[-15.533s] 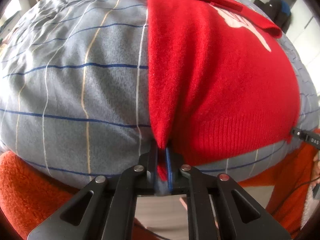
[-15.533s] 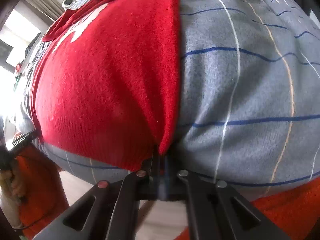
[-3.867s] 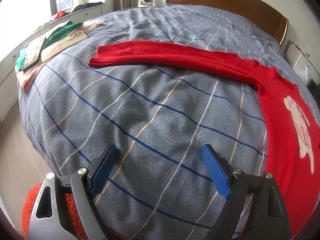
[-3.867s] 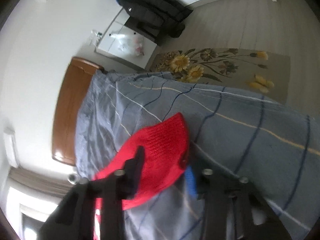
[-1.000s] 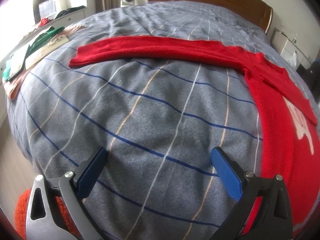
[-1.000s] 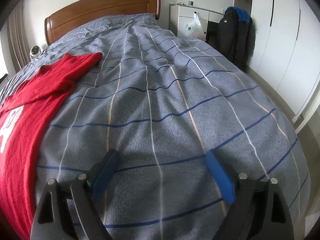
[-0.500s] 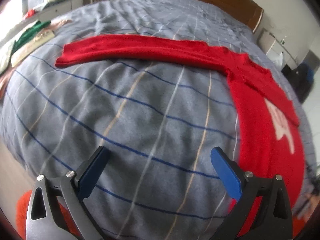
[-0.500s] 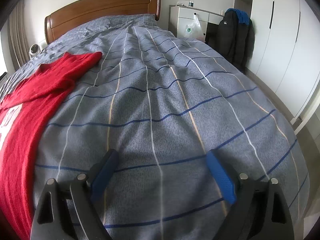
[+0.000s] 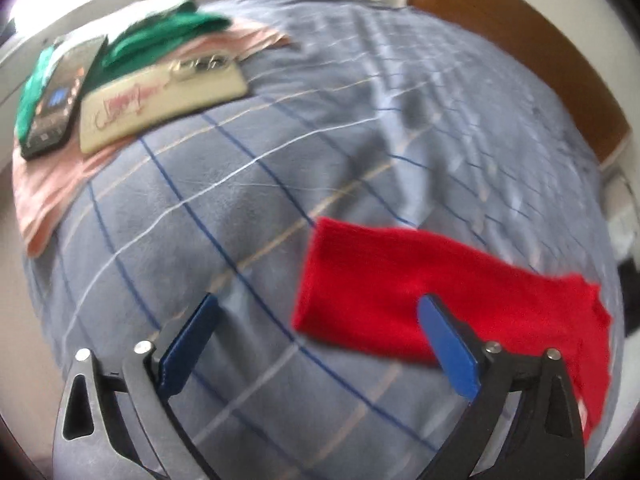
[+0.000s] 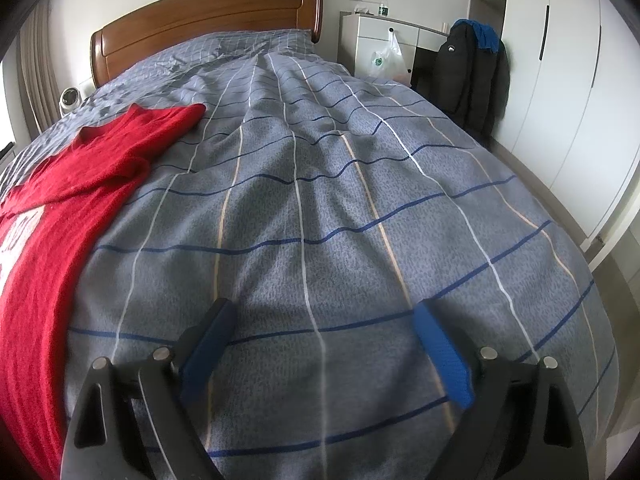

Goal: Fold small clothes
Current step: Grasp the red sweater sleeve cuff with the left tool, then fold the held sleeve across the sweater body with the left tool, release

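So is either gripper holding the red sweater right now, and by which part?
Nothing is held. The left gripper is open just short of the red knitted sweater's sleeve end; the right gripper is open over the grey checked bedspread.

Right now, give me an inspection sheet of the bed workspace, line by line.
Surface: grey checked duvet, rumpled.
Job's things: red sweater flat on the duvet, one sleeve stretched out.
Clutter: green garment, phone and cream pouch on a pink cloth.
Grippers: left claw open, right claw open, both empty.
Cables: nothing seen.
Surroundings: wooden headboard, black jacket, white wardrobe.
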A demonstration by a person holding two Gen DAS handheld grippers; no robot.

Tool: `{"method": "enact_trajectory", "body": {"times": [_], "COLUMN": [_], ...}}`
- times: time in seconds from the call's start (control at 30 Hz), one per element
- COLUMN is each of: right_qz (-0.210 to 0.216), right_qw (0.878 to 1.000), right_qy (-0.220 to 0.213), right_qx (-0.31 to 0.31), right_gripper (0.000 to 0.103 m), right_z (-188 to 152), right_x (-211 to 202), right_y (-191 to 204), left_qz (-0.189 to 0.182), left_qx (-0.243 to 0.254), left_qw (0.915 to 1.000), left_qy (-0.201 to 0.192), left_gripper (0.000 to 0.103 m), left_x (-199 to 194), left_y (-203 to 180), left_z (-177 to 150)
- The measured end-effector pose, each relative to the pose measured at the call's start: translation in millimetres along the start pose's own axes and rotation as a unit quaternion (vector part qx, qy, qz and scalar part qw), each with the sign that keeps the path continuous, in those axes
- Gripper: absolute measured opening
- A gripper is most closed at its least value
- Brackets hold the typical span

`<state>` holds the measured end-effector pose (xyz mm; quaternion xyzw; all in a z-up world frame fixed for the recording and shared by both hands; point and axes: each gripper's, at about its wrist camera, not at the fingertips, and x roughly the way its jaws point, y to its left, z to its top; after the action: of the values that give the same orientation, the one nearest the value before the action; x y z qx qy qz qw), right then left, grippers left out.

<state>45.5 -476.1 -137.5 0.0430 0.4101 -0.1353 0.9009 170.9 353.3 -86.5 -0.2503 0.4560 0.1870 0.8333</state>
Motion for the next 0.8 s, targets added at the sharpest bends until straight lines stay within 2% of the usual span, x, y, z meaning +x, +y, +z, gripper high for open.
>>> {"method": "enact_trajectory", "body": {"times": [0.03, 0.07, 0.1, 0.17, 0.27, 0.33, 0.4, 0.47, 0.53, 0.6, 0.7, 0.77, 0.8], "right_qz": [-0.001, -0.002, -0.003, -0.005, -0.005, -0.004, -0.003, -0.002, -0.001, 0.001, 0.000, 0.000, 0.000], "right_qw": [1.000, 1.000, 1.000, 1.000, 1.000, 1.000, 1.000, 1.000, 1.000, 1.000, 1.000, 1.000, 1.000], "right_qy": [0.000, 0.000, -0.001, -0.002, -0.003, -0.003, -0.004, -0.004, -0.004, -0.003, -0.003, -0.004, -0.005], "right_qx": [-0.001, -0.002, -0.002, -0.004, -0.004, -0.004, -0.004, -0.004, -0.004, -0.004, -0.005, -0.005, -0.005], "right_gripper": [0.091, 0.091, 0.091, 0.092, 0.093, 0.093, 0.094, 0.094, 0.095, 0.096, 0.097, 0.097, 0.097], "right_z": [0, 1, 1, 2, 2, 3, 3, 3, 4, 5, 5, 5, 5], "right_x": [0, 1, 1, 2, 3, 5, 5, 5, 6, 8, 9, 9, 9], "right_y": [0, 0, 0, 0, -1, -1, -2, -1, -2, -3, -2, 0, -1], "left_qz": [-0.001, -0.001, 0.000, 0.001, 0.021, 0.015, -0.007, -0.045, -0.079, -0.119, -0.171, -0.191, -0.199], "left_qx": [-0.003, 0.000, 0.011, 0.028, 0.054, 0.091, 0.145, 0.204, 0.259, 0.315, 0.369, 0.392, 0.404], "left_qw": [1.0000, 1.0000, 0.9999, 0.9995, 0.9974, 0.9932, 0.9843, 0.9695, 0.9508, 0.9266, 0.8987, 0.8873, 0.8824], "left_qy": [0.001, -0.002, -0.008, -0.012, -0.042, -0.071, -0.101, -0.128, -0.151, -0.167, -0.163, -0.149, -0.137], "left_gripper": [0.089, 0.078, 0.053, 0.012, 0.010, 0.009, 0.009, 0.009, 0.009, 0.009, 0.010, 0.010, 0.016], "left_x": [4, 7, 9, 9, -9, -35, -69, -107, -138, -163, -173, -161, -152], "left_y": [-1, -5, -10, -20, -43, -73, -121, -182, -242, -310, -388, -428, -443], "left_z": [1, 1, 1, 3, 10, 16, 18, 12, -3, -30, -78, -112, -132]}}
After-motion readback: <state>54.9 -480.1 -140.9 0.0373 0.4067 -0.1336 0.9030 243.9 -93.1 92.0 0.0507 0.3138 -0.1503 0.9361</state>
